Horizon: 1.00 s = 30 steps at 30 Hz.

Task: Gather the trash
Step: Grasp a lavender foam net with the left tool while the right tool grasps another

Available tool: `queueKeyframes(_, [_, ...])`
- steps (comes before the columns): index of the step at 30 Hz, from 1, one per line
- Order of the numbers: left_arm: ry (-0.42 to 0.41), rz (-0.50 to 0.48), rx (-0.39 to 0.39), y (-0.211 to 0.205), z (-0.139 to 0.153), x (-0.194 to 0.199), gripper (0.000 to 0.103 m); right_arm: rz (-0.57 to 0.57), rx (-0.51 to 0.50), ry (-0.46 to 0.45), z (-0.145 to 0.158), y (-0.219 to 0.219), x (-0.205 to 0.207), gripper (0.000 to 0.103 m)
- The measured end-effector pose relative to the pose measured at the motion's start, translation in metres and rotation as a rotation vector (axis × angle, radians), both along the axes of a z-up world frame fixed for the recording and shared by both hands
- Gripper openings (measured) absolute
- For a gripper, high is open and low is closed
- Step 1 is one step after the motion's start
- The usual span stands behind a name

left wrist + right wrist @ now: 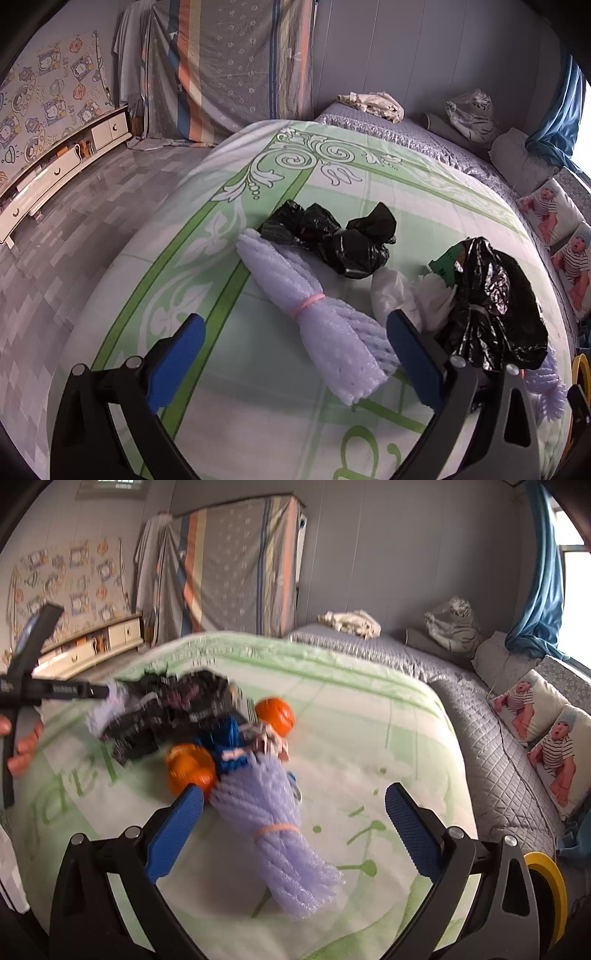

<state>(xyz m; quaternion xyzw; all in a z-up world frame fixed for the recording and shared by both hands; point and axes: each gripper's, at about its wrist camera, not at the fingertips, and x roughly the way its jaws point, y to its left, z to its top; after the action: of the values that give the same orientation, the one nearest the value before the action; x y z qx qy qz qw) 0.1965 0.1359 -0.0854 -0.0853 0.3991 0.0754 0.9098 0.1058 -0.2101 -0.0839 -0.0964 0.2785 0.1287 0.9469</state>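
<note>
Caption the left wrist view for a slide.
Open left claw hovers over a banded foam-net bundle beside crumpled black bags on the green-patterned bedspread.

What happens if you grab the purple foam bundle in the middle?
The foam bundle looks like soft netting, so it probably squashes and weighs little. The pink band cinches its middle, so it likely stays together while the loose ends flop.

Trash on the green bed cover [332, 177]

The left gripper [295, 343] is open wide over a white foam bundle [314, 310]. Two black bags [332, 240] [495, 306] lie near it, with maybe white tissue [406, 295] between.
</note>
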Motion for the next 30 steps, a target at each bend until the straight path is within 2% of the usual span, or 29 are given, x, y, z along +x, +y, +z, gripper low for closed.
queueKeyframes(4, [0.029,0.004,-0.011,0.002,-0.007,0.006,0.095,0.013,0.004,0.072,-0.014,-0.002,0.013,0.093])
queueKeyframes(6, [0.042,0.006,-0.023,0.004,-0.011,0.010,0.095,0.011,-0.009,0.093,-0.020,-0.002,0.018,0.086])
queueKeyframes(14, [0.073,0.005,-0.057,0.006,-0.021,0.027,0.092,0.018,0.001,0.178,-0.035,-0.004,0.038,0.079])
queueKeyframes(19, [0.113,0.016,-0.130,0.013,-0.032,0.038,0.076,0.028,0.013,0.210,-0.038,-0.003,0.043,0.070])
queueKeyframes(22, [0.106,0.019,-0.145,0.012,-0.032,0.041,0.054,0.034,0.015,0.221,-0.038,-0.001,0.045,0.063])
queueKeyframes(24, [0.097,0.020,-0.172,0.014,-0.032,0.042,0.041,0.042,0.027,0.232,-0.038,-0.001,0.046,0.050])
queueKeyframes(25, [0.096,0.022,-0.184,0.015,-0.032,0.042,0.039,0.049,0.029,0.237,-0.038,0.000,0.046,0.048])
queueKeyframes(27, [0.097,0.022,-0.182,0.014,-0.033,0.043,0.035,0.066,0.037,0.248,-0.037,0.001,0.047,0.036])
queueKeyframes(30, [0.086,0.020,-0.177,0.014,-0.030,0.040,0.031,0.076,0.034,0.251,-0.036,0.004,0.044,0.032])
